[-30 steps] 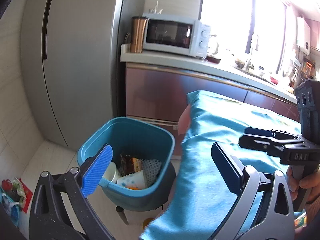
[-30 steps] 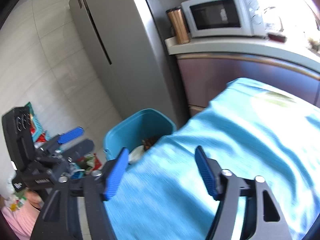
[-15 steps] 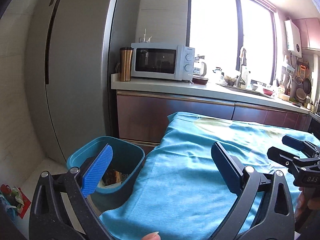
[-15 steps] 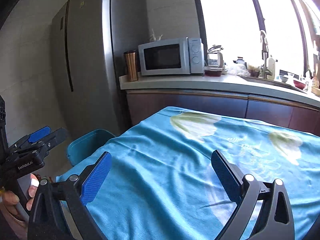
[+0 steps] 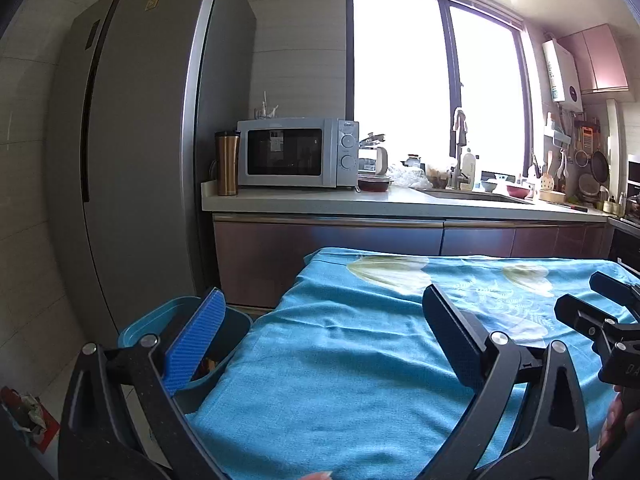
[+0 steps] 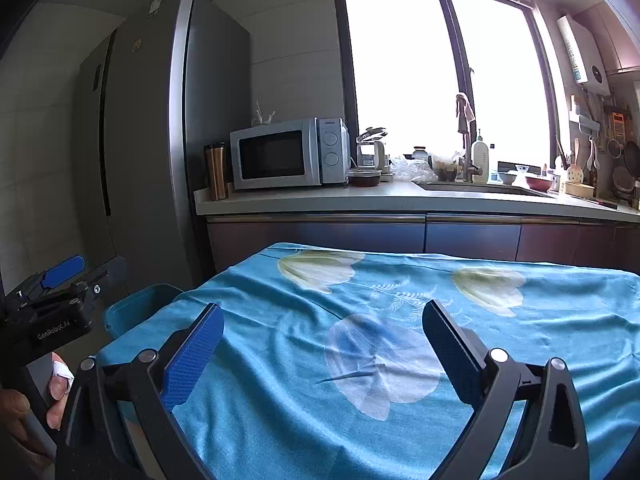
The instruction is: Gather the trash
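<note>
Far left in the left wrist view, a crumpled wrapper (image 5: 28, 416) lies on the floor, partly cut off by the frame edge; its print cannot be read. Next to it rises the grey refrigerator (image 5: 140, 160).

The teal trash bin (image 5: 138, 330) stands on the floor beside the left end of the table, its rim just beside the overhanging cloth. The left gripper's blue finger pad (image 5: 196, 344) covers most of its mouth; only a dark scrap of the contents shows, too small to identify. In the right wrist view only a corner of the bin (image 6: 136, 308) shows.

The left gripper (image 5: 324, 336) hangs over the table's left end, jaws spread wide, nothing between them.

The turquoise floral tablecloth (image 6: 400, 308) covers the table fully; the tabletop is hidden.

The right gripper (image 6: 324, 340) hovers above the cloth. Its jaws have just been opening and now stand fully apart, with nothing between them. In the left wrist view it is cut off at the right edge.

Behind, a countertop (image 5: 360, 200) carries a copper tumbler (image 5: 227, 162) and a microwave (image 5: 296, 152). The items near the sink are washed out by window glare.
</note>
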`<state>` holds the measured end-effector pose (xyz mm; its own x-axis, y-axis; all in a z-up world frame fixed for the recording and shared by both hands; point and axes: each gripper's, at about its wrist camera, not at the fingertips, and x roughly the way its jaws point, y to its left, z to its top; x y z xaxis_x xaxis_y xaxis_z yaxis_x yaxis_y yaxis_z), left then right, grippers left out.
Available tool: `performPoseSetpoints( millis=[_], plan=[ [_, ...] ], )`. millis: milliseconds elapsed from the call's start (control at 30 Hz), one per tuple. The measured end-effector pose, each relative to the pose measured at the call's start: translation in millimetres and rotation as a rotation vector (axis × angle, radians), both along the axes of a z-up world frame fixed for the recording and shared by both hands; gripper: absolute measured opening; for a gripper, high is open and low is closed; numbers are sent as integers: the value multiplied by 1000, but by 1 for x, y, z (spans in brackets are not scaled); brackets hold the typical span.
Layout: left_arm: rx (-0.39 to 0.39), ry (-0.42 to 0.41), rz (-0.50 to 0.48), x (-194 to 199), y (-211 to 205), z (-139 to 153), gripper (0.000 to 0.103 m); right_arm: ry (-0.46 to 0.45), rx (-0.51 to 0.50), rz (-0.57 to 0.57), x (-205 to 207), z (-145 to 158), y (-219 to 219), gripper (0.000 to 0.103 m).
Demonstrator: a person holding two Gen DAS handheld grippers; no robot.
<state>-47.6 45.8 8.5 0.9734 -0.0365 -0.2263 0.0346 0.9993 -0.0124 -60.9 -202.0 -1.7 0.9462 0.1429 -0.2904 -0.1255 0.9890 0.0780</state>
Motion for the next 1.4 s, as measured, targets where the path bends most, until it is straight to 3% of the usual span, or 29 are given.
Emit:
performPoseSetpoints(
  millis=[667,1400],
  plan=[
    [23,-38,-36,-9,-25,-4,97,-89,-2,-99,-22,5,-21,96],
    [19,-46,-41,-6,-26,-4,97,-101,-16,-125,-25,7,-21,96]
  ],
)
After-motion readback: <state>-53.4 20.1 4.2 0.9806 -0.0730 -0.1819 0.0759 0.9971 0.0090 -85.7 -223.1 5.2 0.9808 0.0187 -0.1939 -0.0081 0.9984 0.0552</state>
